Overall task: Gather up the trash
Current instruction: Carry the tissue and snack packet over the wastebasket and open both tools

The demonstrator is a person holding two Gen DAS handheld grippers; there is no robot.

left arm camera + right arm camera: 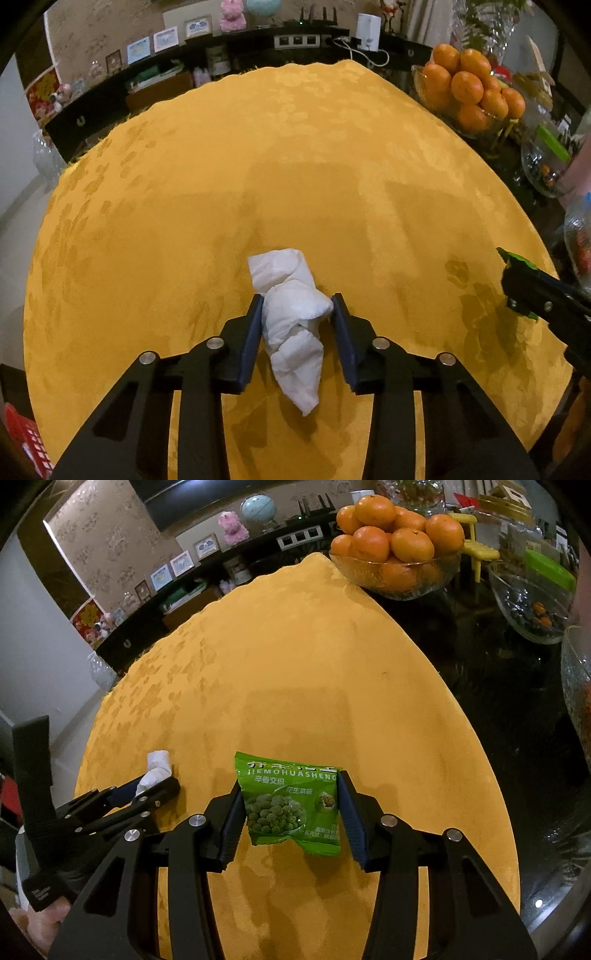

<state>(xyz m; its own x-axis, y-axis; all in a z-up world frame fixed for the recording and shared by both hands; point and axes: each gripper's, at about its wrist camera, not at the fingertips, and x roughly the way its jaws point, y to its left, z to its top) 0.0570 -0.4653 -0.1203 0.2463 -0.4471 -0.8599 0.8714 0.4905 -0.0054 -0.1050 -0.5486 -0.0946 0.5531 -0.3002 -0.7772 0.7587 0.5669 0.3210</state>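
Yellow cloth (295,166) under 1 orange bowl (395,572), perhaps.

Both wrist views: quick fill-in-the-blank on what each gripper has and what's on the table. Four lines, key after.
1. The left gripper is closed on a crumpled white ____.
2. The right gripper grips a snack packet whose colour is ____.
3. The tablecloth is ____ in colour.
4. The glass bowl at the far edge holds ____.

Missing words: tissue; green; yellow; oranges
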